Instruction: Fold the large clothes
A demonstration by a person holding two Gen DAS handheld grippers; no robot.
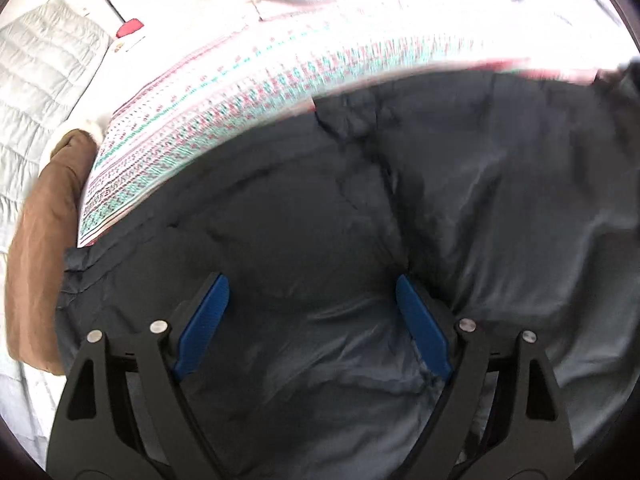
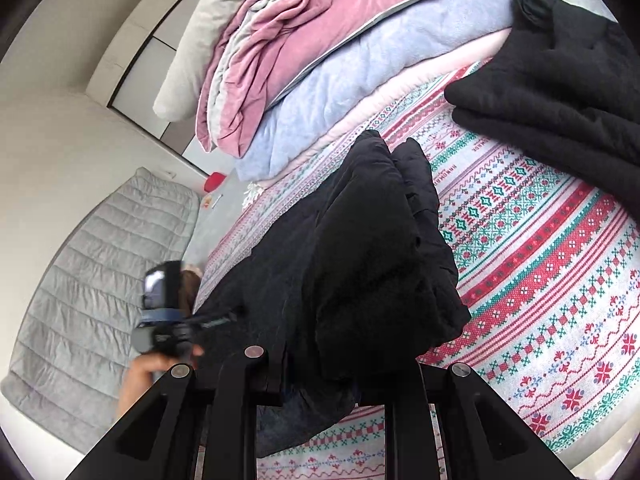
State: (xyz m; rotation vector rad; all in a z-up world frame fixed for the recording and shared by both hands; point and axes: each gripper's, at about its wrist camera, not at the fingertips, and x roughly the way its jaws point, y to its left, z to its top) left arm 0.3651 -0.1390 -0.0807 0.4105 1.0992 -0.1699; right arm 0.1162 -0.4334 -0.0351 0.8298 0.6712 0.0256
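From the left wrist, the left gripper hovers released, blue pads spread over the dark jacket just ahead, likely lining up a grab. From the right wrist, the right gripper appears clenched on jacket cloth, lifting it off the bed ahead for folding.

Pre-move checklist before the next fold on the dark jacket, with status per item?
1. Left gripper open over the dark jacket: ok, blue pads apart, nothing between them.
2. Right gripper holds the jacket: cannot tell, fabric bunches over the fingers and hides the tips.
3. Jacket lying flat: not ok, heaped in the right wrist view, creased in the left.
4. Bare space on the patterned bedspread for folding: ok, to the right of the jacket.
5. Other black garment apart from the jacket: ok, bedspread shows between them.
6. Left wrist view sharp: not ok, blurred and overexposed at the top.
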